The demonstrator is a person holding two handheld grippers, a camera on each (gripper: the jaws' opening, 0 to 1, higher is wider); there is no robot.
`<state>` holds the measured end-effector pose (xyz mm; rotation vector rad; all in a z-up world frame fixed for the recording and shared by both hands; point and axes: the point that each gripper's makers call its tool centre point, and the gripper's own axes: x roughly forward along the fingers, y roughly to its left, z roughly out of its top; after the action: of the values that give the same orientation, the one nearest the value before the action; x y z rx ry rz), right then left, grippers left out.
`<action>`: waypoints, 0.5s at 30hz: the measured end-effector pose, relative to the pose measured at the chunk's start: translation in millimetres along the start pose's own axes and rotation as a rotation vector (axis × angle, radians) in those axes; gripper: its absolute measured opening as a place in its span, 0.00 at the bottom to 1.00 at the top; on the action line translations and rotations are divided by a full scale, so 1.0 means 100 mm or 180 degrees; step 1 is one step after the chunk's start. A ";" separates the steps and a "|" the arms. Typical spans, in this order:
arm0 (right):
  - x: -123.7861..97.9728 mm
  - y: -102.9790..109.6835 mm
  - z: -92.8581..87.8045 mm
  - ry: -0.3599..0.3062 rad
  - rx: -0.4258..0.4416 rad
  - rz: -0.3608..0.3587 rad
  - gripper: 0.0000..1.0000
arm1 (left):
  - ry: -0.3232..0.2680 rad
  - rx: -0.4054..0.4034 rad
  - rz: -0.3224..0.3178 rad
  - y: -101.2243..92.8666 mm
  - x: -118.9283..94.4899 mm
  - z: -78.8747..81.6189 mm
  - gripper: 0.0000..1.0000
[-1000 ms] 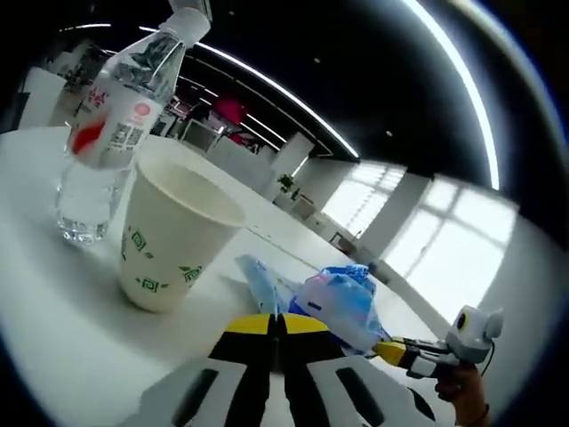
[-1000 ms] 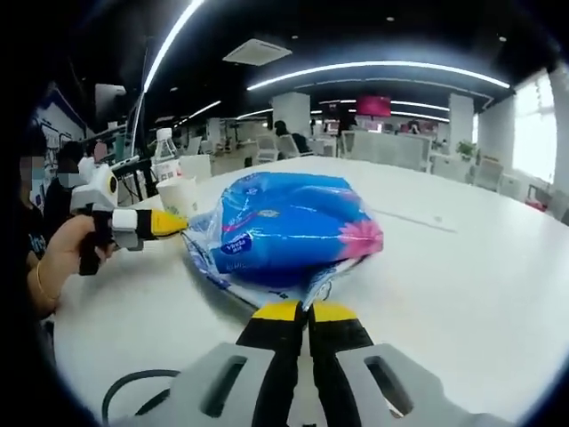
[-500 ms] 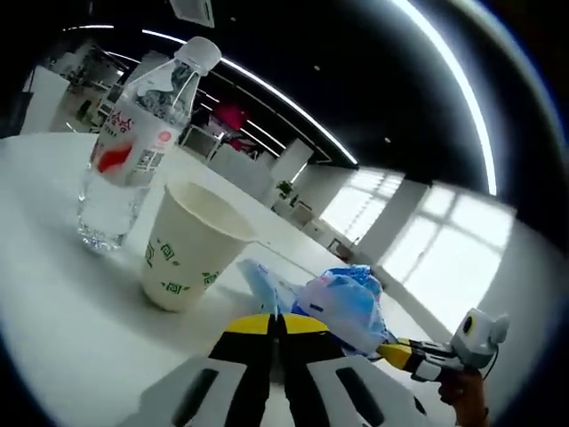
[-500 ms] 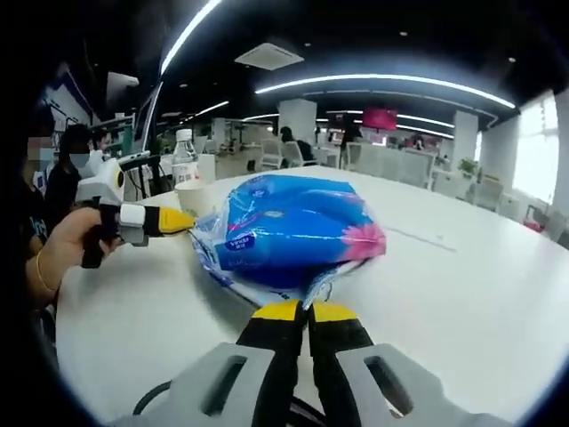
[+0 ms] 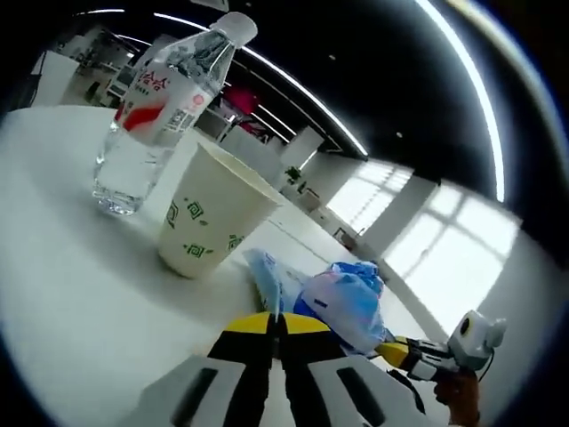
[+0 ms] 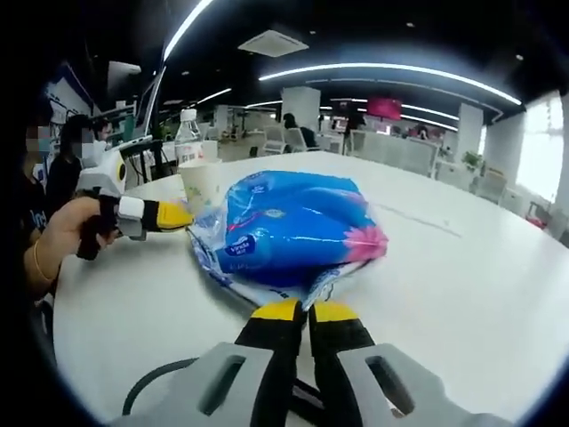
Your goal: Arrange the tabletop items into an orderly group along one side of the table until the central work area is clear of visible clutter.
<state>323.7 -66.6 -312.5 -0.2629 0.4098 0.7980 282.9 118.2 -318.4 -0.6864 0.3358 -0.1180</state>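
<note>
1. Since the earlier frames both cameras have shifted: in the left gripper view the bottle and cup now sit further right and higher, and in the right gripper view the bottle stands clearer behind the cup. The pack looks held as before.
2. Table: white, filling the lower half of both views. Judged from here, the group is forming at the bottle's side.
3. Pack: blue, soft, centre of the right gripper view and lower centre of the left one. It looks pinched at two ends, so both hands should travel together to avoid tearing the film.
4. Bottle: upper left, upright, just behind the cup.
5. Right gripper: jaws closed on the pack's near edge, bottom centre.
6. Left gripper: jaws closed, apparently on the pack's far flap. Set the pack down beside the cup without nudging it; the cup looks light and would tip easily.
</note>
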 end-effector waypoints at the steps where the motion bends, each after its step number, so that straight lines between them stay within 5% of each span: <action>1: 0.01 0.00 -0.02 0.0030 0.0016 0.0000 0.02 | 0.0005 -0.0012 -0.0002 0.00 0.00 0.00 0.01; 15: 0.01 0.02 -0.08 0.0074 -0.0133 0.0023 0.08 | 0.0040 -0.0045 0.0069 0.03 0.00 -0.01 0.10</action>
<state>320.4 -67.6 -320.2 -0.3098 0.4164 0.8117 282.4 120.0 -321.4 -0.6960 0.3565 -0.0995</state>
